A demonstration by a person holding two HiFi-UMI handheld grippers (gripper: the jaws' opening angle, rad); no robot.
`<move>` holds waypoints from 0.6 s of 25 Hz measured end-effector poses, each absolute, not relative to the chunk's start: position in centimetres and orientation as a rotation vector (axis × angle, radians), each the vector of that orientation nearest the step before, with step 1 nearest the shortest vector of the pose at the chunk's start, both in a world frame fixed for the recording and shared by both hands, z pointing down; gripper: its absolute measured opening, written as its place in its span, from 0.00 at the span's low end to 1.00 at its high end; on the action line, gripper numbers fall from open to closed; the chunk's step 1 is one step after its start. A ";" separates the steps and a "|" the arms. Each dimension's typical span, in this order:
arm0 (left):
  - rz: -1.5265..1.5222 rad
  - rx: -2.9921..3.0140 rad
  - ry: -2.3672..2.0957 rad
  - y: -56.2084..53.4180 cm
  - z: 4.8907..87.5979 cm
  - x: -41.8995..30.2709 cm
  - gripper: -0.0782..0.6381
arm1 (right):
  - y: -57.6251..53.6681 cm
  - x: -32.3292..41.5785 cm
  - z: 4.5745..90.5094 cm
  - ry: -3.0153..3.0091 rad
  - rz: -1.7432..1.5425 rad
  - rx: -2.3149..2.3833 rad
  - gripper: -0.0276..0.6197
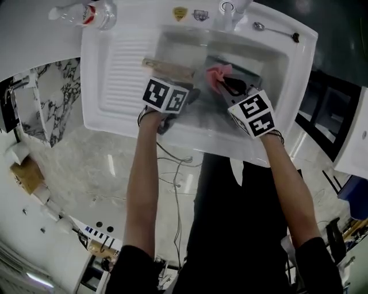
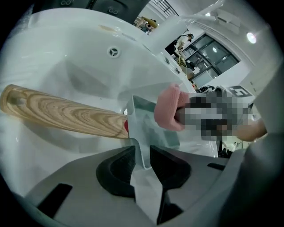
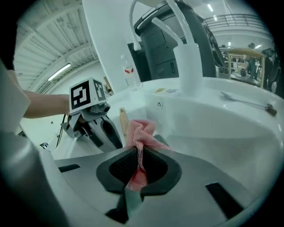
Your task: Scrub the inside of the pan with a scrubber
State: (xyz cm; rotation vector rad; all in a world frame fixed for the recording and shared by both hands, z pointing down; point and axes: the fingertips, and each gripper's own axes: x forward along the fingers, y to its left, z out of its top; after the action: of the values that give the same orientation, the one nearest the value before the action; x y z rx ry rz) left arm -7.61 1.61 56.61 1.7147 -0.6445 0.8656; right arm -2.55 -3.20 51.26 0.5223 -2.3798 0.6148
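Standing in the basin at the right half of the white sink [image 1: 115, 115], the pan [image 1: 253, 77] lies near the front edge, its handle [image 1: 167, 68] reaching out over the ribbed drainboard towards the left edge.

Markings: two stickers sit on the sink's back edge – a yellow shield-shaped one [image 1: 180, 12] and a darker one [image 1: 200, 15] – both too small to read. A clear bottle [image 1: 86, 12] lying beyond the back-left corner carries a red-and-white label, print illegible. Each gripper's cube shows black-and-white square patterns only.

Pan: pale grey-green, straight-walled with a thin rim [image 2: 146, 128]. The handle [image 2: 62, 113] is light wood with dark grain and has a red collar where it meets the body.

Left gripper [image 1: 192, 96]: jaws narrow, clamped on the pan's rim, one on each side of the wall [image 2: 142, 162].

Right gripper [image 1: 230, 86]: jaws closed on a pink mesh scrubber [image 3: 142, 133], which bunches out ahead of them, over the pan [image 1: 217, 74].

A spoon [image 1: 275, 28] rests on the sink's back-right corner, beside the tap [image 1: 230, 8].
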 end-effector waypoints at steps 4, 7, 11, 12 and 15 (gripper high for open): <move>0.899 1.691 -0.619 2.0 57.5 -7.3 0.23 | -3.2 -2.8 53.3 -2.333 0.648 0.517 0.11; 0.898 1.684 -0.626 2.0 57.9 -7.4 0.20 | -3.2 -3.3 54.9 -2.303 0.663 0.514 0.11; 0.863 1.676 -0.625 2.0 57.9 -7.5 0.19 | -3.4 -4.0 56.6 -2.275 0.675 0.532 0.11; 0.862 1.678 -0.622 2.1 57.9 -7.5 0.19 | -3.4 -4.1 57.1 -2.266 0.684 0.544 0.11; 0.860 1.680 -0.615 2.1 57.9 -7.5 0.19 | -3.8 -4.4 58.3 -2.240 0.712 0.581 0.11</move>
State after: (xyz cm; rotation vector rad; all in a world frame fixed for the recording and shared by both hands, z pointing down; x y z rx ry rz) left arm -7.53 2.11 57.90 1.6797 -0.6148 0.8598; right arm -4.41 -3.84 58.29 0.5812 -2.2404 0.7116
